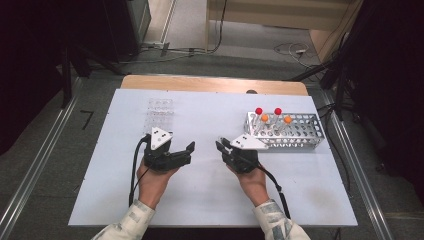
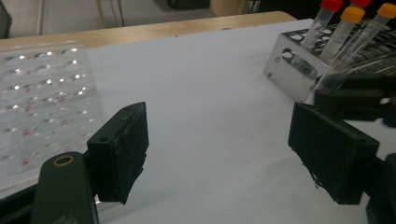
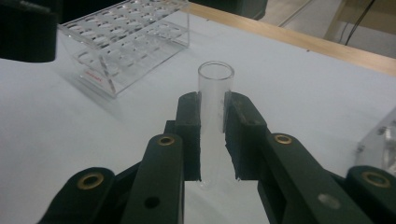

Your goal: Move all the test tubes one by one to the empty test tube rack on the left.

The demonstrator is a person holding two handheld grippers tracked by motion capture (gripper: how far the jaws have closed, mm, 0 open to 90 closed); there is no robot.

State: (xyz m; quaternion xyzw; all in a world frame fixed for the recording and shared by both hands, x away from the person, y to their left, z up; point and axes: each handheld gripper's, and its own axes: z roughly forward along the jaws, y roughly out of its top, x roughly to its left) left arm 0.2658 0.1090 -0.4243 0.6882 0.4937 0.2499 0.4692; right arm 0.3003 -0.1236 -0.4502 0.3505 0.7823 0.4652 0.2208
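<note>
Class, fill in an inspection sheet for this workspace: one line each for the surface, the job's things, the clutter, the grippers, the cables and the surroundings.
Surface: white sheet over a wooden table, faint smudges near its right front.
Job's things: uncapped clear tube held upright; metal rack with four capped tubes, two red, two orange; clear plastic rack at far left, no tubes seen in it.
Clutter: nothing seen.
Grippers: left gripper open, holding nothing; right gripper shut on the clear tube.
Cables: black cable trails from the left gripper, another from the right; loose cables on the floor beyond.
Surroundings: metal rails beside the table, dark stands at both sides.
</note>
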